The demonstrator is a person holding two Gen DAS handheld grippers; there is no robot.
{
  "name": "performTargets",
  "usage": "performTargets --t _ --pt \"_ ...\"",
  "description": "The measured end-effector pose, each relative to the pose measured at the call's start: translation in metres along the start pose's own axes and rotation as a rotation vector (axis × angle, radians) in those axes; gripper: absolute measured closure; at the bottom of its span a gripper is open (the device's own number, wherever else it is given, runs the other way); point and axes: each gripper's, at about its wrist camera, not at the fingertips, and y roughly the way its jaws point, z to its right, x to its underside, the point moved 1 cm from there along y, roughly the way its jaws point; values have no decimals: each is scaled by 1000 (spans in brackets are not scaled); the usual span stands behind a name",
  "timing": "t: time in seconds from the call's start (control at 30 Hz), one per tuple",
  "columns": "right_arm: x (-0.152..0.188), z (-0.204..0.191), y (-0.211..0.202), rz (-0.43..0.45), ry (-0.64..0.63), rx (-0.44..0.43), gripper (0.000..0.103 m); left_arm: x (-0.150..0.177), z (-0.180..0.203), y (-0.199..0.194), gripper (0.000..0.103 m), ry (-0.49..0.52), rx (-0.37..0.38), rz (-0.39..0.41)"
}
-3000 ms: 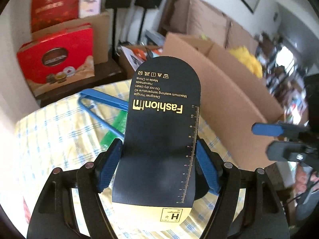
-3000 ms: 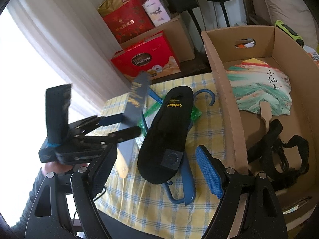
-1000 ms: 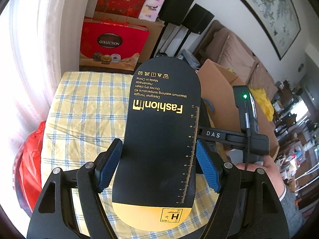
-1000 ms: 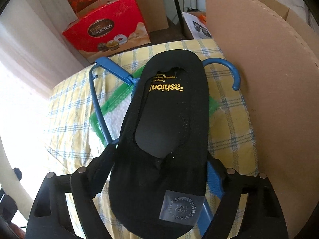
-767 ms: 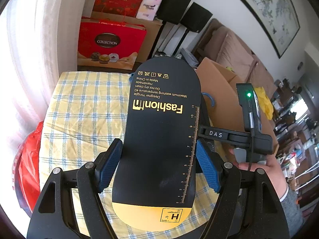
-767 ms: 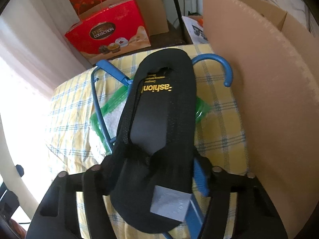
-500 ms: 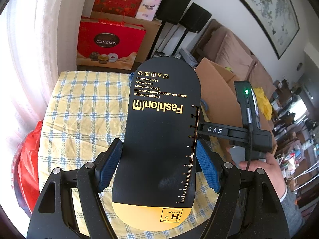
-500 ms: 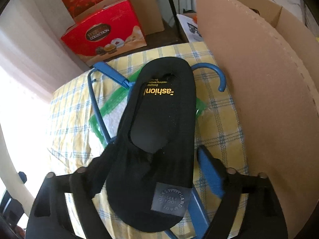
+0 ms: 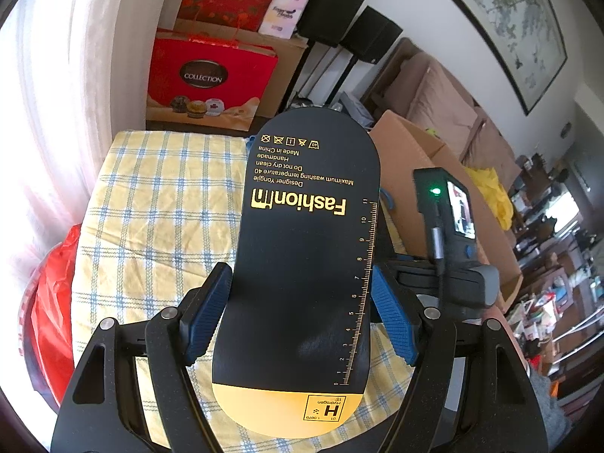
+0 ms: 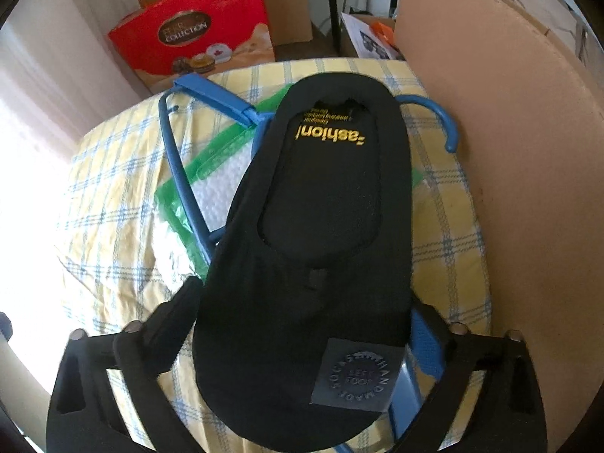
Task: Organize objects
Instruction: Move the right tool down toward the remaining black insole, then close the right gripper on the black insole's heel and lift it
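A tall cardboard box (image 10: pixel 528 188) is walling off the right of the right wrist view, beside the checked tablecloth (image 10: pixel 113 188). One black sock on its card (image 10: pixel 321 245) is lying mid-frame across one blue hanger (image 10: pixel 181 166) and one green-edged bag (image 10: pixel 211 185). The right gripper (image 10: pixel 305 324) is straddling its heel, jaws opening. In the left wrist view, the left gripper (image 9: pixel 298 313) is clamping one black insert card (image 9: pixel 305 256) at centre, hiding much of the cloth. One red gift box (image 9: pixel 207 83) is standing upper left.
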Motion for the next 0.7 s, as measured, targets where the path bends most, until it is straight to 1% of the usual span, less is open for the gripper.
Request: performTargets --t 0.03,0.2,0.43,0.47,0.5,0.53,0.57,0.63,0.7 --pt "0 1 -2 7 -3 -12 10 0 0 0 31 -1 0 0" --pt "-2 3 -15 53 -32 1 11 0 0 -2 31 -1 -2 0" --pt "-2 9 -48 101 -35 -67 11 -5 11 -5 31 12 -2 10" --pt "-2 9 -52 108 -35 -75 13 -5 14 -6 31 16 -2 11" --pt "-2 10 -57 114 -37 -82 20 -7 16 -5 31 19 -2 12" --pt "-2 10 -62 125 -42 -87 66 -8 19 -5 31 22 -2 12" --pt "-3 11 -66 125 -48 -88 91 -8 21 -5 31 27 -3 12" --pt "-4 12 -69 112 -46 -110 86 -8 23 -4 31 31 -4 9" --pt "-3 15 -69 85 -39 -124 68 -7 25 -3 31 28 -4 7"
